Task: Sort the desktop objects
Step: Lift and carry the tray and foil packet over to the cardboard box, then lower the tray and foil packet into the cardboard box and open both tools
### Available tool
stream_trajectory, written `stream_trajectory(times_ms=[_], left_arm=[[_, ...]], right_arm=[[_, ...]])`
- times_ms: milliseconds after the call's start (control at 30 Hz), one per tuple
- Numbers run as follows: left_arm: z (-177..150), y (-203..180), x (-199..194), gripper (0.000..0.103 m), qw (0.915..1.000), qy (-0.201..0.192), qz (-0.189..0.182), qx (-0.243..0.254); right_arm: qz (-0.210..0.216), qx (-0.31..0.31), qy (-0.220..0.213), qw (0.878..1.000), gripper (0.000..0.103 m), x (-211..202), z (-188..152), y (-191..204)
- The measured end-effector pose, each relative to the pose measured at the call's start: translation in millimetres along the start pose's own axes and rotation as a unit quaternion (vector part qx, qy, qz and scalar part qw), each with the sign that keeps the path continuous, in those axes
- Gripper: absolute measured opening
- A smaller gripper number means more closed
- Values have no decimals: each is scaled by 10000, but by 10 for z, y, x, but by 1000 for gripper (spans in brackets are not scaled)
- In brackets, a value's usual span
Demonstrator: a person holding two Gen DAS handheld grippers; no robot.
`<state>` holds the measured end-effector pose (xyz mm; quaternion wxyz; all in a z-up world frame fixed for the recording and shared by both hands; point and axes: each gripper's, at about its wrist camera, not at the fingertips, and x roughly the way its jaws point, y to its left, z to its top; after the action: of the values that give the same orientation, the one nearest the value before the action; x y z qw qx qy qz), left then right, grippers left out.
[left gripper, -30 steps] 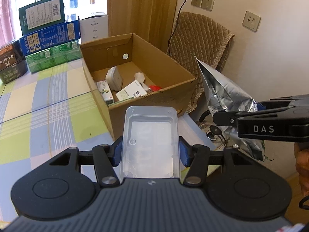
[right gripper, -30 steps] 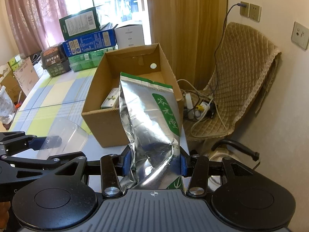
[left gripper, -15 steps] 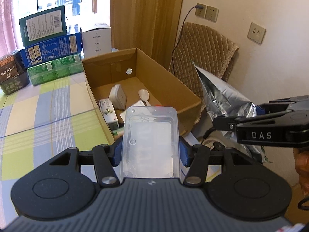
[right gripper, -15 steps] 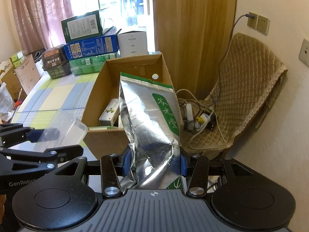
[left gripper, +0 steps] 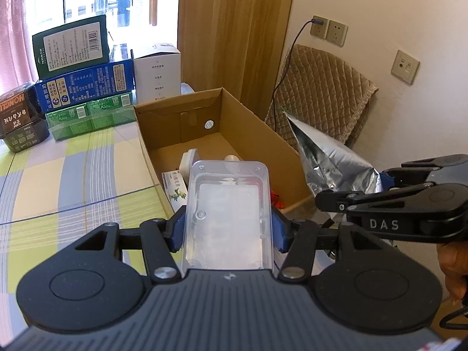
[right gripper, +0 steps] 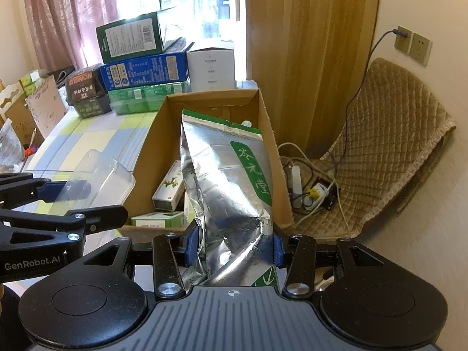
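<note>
My left hand-held gripper (left gripper: 228,228) is closed on a clear plastic tray (left gripper: 228,204), its blue pads pressed against the tray's two long sides. The tray sticks out forward, above the near end of an open cardboard box (left gripper: 257,134) that stands at the right edge of the table (left gripper: 73,169).

My right hand-held gripper (right gripper: 232,248) is clamped on the lower part of a silver foil bag (right gripper: 225,181) with a green label and a green top strip. The bag stands upright between the pads, crumpled where they pinch it, and hangs in the air by the box's right wall, near its front right corner. In the left view that gripper (left gripper: 377,187) shows from the side, just right of the box, with part of my hand (left gripper: 452,266) behind it.

Inside the box lie a few small cartons (right gripper: 169,187), a white thing and something red, too hidden to name. Against the far edge of the table stand stacked packages: a dark green one (left gripper: 70,46) on a blue one (left gripper: 84,84) on green ones (left gripper: 87,117), with a white box (left gripper: 158,73) beside them. A quilted chair (right gripper: 389,152) stands past the table, with cables on its seat.
</note>
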<state>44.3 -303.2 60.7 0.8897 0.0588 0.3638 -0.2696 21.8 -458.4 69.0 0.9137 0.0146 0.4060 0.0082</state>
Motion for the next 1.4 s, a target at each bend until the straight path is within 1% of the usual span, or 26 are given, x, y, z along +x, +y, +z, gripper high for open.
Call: stream_trajectory(times_ms=[400, 667, 867, 1133, 1400], left_arm=[[217, 134, 262, 51, 9999, -5, 2, -152], [376, 200, 448, 51, 9999, 23, -17, -99], [506, 338, 633, 51, 9998, 76, -25, -162], [752, 534, 876, 51, 9998, 125, 59, -131], [825, 627, 1090, 51, 9995, 250, -27, -182]], right_arm=[[59, -132, 49, 9999, 44, 272, 306, -10], [56, -158, 56, 9998, 44, 433, 503, -73], [78, -124, 123, 9998, 44, 583, 610, -138], [79, -134, 186, 9997, 44, 788, 786, -162], [96, -174, 365, 9991, 44, 1061, 930, -171]])
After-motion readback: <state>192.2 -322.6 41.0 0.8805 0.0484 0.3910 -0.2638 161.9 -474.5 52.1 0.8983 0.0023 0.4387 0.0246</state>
